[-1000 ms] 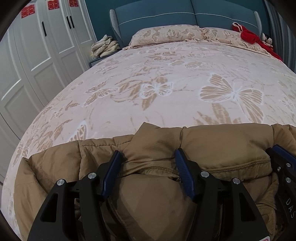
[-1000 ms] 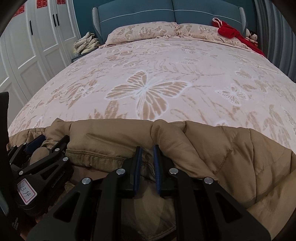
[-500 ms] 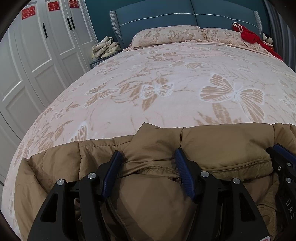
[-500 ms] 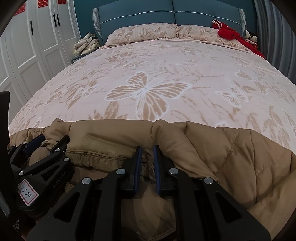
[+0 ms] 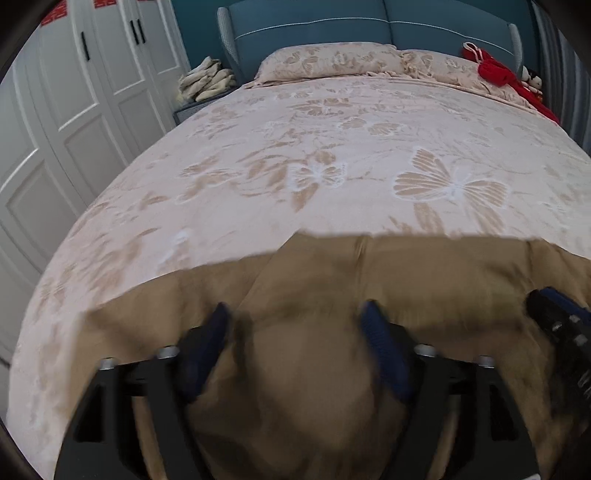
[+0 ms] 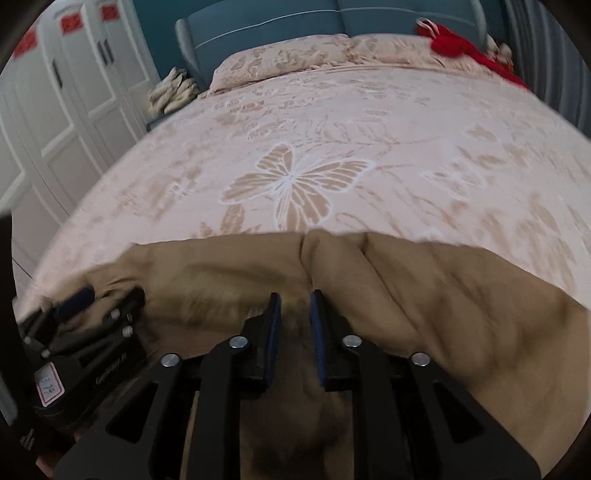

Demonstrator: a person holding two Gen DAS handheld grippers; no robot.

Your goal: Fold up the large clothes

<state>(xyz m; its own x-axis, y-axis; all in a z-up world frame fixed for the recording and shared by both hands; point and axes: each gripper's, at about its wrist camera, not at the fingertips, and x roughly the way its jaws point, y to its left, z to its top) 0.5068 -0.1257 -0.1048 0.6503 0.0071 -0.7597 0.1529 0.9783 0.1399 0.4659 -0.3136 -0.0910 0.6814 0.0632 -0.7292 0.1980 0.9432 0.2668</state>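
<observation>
Looks like the tan coat (image 5: 424, 280) is being let go on the bed (image 5: 332, 155) after a fold: left gripper (image 5: 295, 325) spread wide around a puffy bunch, right gripper (image 6: 294, 314) just eased to a narrow gap with fabric between, so a fresh edge probably needs grabbing next.

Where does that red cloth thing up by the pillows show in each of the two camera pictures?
Left wrist view: the red fabric item lies at the upper right, on the far right pillow by the headboard.
Right wrist view: the red fabric item again lies at the upper right, blurred, on the right-hand pillow.
Shared landmark: the blue padded headboard across the top of both views.
</observation>
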